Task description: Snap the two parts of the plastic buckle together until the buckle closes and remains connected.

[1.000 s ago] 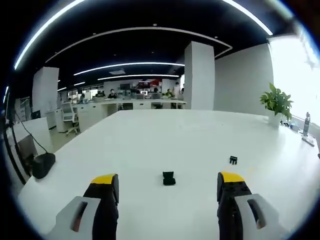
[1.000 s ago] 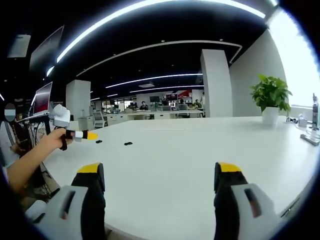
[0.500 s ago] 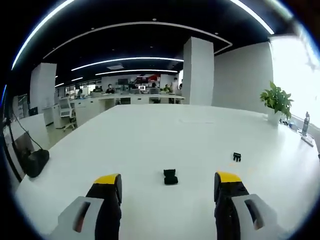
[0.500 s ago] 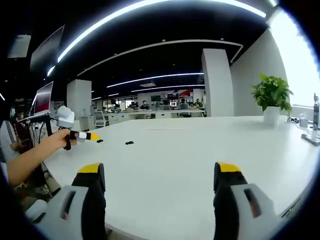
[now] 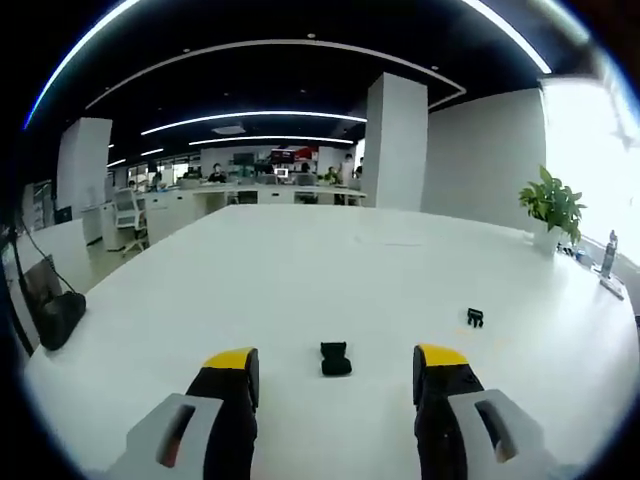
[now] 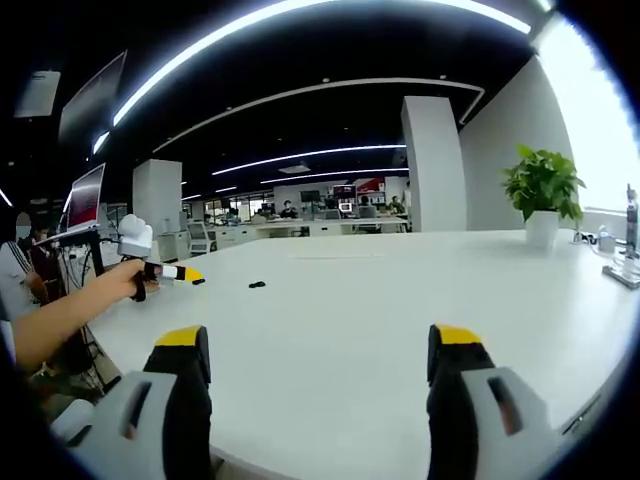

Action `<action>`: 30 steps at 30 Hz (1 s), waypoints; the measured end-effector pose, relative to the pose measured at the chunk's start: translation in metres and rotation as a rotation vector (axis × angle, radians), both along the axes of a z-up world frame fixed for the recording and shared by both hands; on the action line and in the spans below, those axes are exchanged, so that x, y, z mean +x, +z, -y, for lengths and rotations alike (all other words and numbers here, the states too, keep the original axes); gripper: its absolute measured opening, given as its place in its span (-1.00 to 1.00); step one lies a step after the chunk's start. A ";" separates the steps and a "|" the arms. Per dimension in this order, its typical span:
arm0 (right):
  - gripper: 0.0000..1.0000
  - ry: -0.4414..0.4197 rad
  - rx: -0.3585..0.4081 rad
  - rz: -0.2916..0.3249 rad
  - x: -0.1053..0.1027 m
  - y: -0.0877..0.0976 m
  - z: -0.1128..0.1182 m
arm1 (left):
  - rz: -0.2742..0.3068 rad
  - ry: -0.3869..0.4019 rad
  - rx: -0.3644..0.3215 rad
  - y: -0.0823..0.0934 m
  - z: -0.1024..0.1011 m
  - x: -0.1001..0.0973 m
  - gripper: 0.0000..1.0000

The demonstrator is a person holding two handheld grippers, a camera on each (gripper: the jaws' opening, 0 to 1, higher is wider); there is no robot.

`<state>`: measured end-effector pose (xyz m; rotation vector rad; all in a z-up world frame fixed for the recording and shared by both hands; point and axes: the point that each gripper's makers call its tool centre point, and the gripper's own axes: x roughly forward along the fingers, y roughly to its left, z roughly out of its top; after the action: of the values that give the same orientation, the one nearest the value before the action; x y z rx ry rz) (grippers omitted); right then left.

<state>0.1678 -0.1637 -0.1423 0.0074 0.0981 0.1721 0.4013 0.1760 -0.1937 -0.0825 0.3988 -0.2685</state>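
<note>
Two black buckle parts lie apart on the white table [image 5: 330, 280]. In the left gripper view the larger buckle part [image 5: 335, 358] sits just beyond and between the jaws of my open left gripper [image 5: 336, 362]. The smaller buckle part [image 5: 475, 318] lies to its right. In the right gripper view both parts are tiny and far off: one buckle part [image 6: 257, 285] in the open, the other buckle part [image 6: 199, 282] beside the left gripper [image 6: 172, 272], which a person's hand holds. My right gripper [image 6: 318, 345] is open over bare table, with nothing between its jaws.
A potted plant [image 5: 553, 205] stands at the table's far right edge, with small bottles [image 5: 608, 262] near it. A dark bag [image 5: 55, 318] sits off the table's left side. White pillar [image 5: 396, 145] and office desks with people lie beyond the table.
The left gripper has moved forward and lowered toward the larger buckle part, and its jaws have narrowed slightly. The right gripper has stayed in place.
</note>
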 end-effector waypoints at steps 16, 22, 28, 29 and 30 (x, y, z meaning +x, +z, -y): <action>0.80 -0.011 0.006 -0.001 -0.002 -0.001 0.005 | -0.034 -0.011 0.028 -0.008 0.000 0.005 -0.02; 0.79 -0.017 0.009 -0.002 -0.002 -0.002 0.007 | -0.032 -0.017 0.041 -0.008 0.000 0.007 -0.05; 0.79 -0.022 0.008 -0.003 -0.002 -0.002 0.009 | -0.048 -0.014 0.043 -0.010 0.000 0.008 -0.05; 0.79 -0.023 0.008 -0.003 -0.002 -0.002 0.009 | -0.046 -0.012 0.044 -0.009 -0.001 0.008 -0.06; 0.79 -0.025 0.008 -0.002 -0.002 -0.002 0.009 | -0.044 -0.011 0.046 -0.009 -0.001 0.008 -0.08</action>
<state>0.1654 -0.1729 -0.1445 0.0171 0.0996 0.1475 0.4094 0.1770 -0.2028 -0.0411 0.4494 -0.2687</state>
